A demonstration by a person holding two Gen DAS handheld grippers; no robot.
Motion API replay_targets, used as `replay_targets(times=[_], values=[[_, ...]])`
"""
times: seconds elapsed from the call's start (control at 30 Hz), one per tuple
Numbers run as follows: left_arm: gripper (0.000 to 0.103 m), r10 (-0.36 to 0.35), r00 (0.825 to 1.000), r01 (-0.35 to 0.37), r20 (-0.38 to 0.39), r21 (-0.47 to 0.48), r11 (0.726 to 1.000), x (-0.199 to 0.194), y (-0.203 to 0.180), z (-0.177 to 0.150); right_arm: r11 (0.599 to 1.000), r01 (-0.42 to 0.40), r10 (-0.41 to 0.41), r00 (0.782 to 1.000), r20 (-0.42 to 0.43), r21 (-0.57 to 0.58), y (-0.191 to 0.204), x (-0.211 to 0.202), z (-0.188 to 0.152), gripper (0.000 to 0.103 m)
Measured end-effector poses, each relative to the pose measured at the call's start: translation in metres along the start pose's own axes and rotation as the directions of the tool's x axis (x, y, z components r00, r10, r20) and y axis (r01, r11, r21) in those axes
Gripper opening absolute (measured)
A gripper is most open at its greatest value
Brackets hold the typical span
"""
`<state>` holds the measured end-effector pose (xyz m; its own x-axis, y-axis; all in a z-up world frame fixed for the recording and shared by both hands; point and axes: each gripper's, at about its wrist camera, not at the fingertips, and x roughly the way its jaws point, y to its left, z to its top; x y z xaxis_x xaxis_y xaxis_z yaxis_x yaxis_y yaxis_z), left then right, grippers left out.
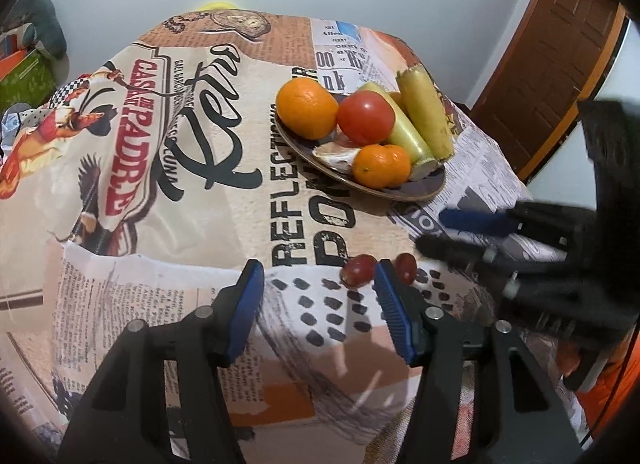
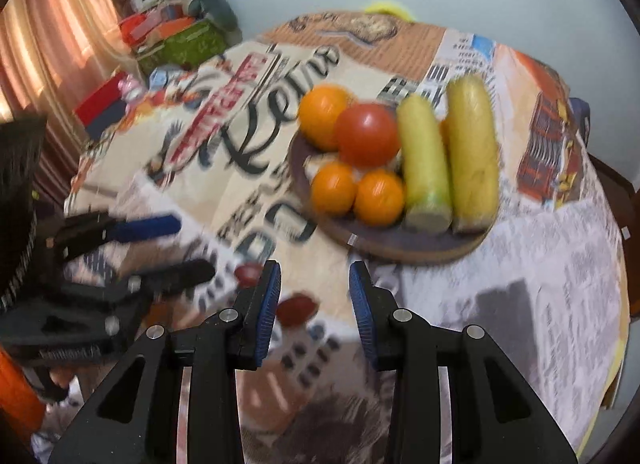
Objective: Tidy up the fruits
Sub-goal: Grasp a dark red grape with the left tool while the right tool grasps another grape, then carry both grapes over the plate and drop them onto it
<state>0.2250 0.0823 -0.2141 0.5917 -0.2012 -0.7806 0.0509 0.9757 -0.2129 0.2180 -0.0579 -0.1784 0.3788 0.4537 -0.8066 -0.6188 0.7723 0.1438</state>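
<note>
Gripper (image 1: 316, 284) apart, empty, over printed tablecloth (image 1: 168, 192); blurred curtain (image 2: 52, 52) probably.

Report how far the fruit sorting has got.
Done: the plate already holds oranges, a tomato and two yellow-green pieces. In hand: nothing; the left hand-held gripper and the right hand-held gripper are both empty above the tablecloth. Left: two red grapes still lie loose near the left fingertips.

Bright, even indoor light; warm daylight glows through the curtain (image 2: 52, 36). The right wrist view is smeared by motion blur, the left sharper. Fisheye bending darkens both frames' corners.
</note>
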Motion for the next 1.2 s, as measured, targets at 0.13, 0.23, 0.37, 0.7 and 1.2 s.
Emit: replay_targets(times=[0.13,0.23,0.37,0.7,1.2], values=[[0.048,0.007,1.0,-0.007,-0.011,0.009,1.0,-0.001,-0.002,-0.004,1.0,-0.015,0.015,0.999,-0.032,0.001,0.005,0.013,-0.008,0.033],[0.045,0.015,1.0,-0.014,-0.02,0.012,1.0,0.0,0.0,-0.008,0.999,-0.033,0.034,0.998,-0.06,0.011,0.006,0.024,-0.01,0.033],[0.036,0.009,0.999,-0.008,-0.034,0.017,1.0,0.002,-0.001,-0.009,0.999,-0.034,0.035,0.998,-0.057,0.011,0.006,0.027,-0.013,0.027],[0.033,-0.003,0.998,0.008,-0.07,0.069,0.998,0.026,-0.026,-0.004,0.999,-0.019,0.02,1.0,-0.013,0.035,-0.013,0.008,-0.018,0.024],[0.023,0.045,0.997,-0.041,-0.065,0.07,0.997,0.037,-0.036,0.001,0.993,0.027,-0.032,0.999,0.043,0.113,-0.051,-0.018,-0.023,0.024]])
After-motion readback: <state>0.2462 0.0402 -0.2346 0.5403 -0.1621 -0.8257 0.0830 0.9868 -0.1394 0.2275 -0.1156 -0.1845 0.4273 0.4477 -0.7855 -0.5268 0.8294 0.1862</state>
